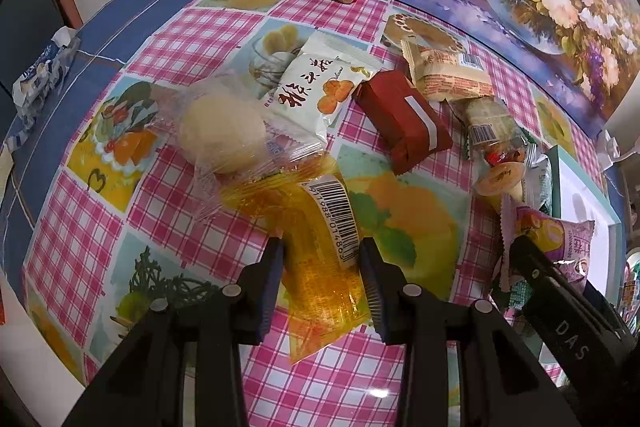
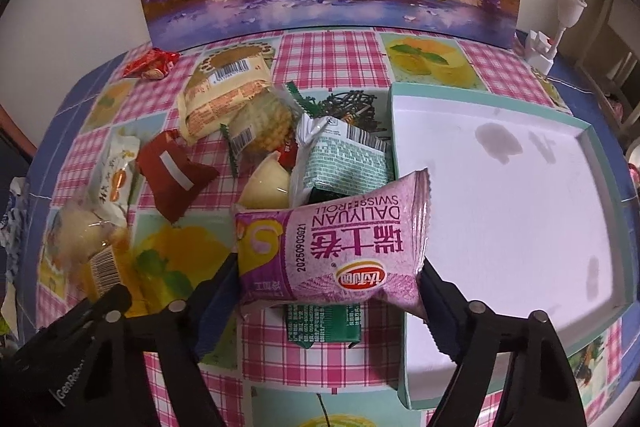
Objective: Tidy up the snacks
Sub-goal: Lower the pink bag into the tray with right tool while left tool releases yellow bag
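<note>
1. The right gripper point(image 2: 332, 279) pinches the pink plastic Swiss-roll packet point(image 2: 336, 247) by its two ends, just left of the shallow white box with a teal rim point(image 2: 394, 131), which holds nothing.
2. Carry the packet level over that rim before releasing; its crimped ends look slippery.
3. The left gripper point(image 1: 322, 263), left of the box, straddles the translucent yellow wrapped snack point(image 1: 320, 259); actual grip unclear.

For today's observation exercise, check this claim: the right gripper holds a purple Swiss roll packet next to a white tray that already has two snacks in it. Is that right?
Not quite. The right wrist view shows the right gripper closed on the purple Swiss roll packet beside the white tray, but the tray holds no snacks, only a few faint marks on its floor.
</note>
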A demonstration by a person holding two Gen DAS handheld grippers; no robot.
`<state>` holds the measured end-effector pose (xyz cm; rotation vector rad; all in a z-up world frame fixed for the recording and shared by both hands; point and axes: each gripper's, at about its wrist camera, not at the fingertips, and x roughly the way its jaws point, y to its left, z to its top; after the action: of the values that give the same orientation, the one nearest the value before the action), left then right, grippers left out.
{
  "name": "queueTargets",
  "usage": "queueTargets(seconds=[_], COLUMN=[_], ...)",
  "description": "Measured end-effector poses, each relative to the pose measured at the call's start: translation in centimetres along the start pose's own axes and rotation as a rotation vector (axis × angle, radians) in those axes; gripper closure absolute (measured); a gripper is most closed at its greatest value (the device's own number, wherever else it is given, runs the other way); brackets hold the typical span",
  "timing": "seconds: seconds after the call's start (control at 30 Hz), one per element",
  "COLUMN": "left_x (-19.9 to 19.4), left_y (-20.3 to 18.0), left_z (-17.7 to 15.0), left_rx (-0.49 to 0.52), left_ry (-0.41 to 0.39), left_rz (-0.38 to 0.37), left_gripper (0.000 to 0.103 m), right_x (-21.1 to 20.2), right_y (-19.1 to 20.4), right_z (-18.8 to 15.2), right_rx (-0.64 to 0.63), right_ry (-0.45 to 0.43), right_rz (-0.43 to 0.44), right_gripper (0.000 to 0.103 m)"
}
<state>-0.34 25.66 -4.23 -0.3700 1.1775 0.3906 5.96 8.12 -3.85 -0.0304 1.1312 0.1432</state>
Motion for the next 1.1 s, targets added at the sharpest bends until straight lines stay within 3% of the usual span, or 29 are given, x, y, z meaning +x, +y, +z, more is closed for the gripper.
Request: queueTargets(seconds=[0.4,0.57,1.1], left_x=[-0.6,-2.3,-6.3], left_y=[0.3,-0.4,-9.5], left_z=[-0.3,0.0,4.1], left_rx=[-0.023,-0.012,0.095], left_ry=[-0.003,-0.032,-0.089], left_rz=[-0.018,-0.014,-0.05], left_gripper=[0.066,0.066,0.066], right_x=[-1.9,-4.0,-6.2], right_y=[-0.5,-0.9,-7.9], right_z=[0.3,1.0,5.6], right_rx=[0.028,0.032,0.23], right_ry=[-0.029,-0.086,-0.121], right_rz=[0.059,0.05,-0.022], right_gripper=[0.024,0.024,0.024])
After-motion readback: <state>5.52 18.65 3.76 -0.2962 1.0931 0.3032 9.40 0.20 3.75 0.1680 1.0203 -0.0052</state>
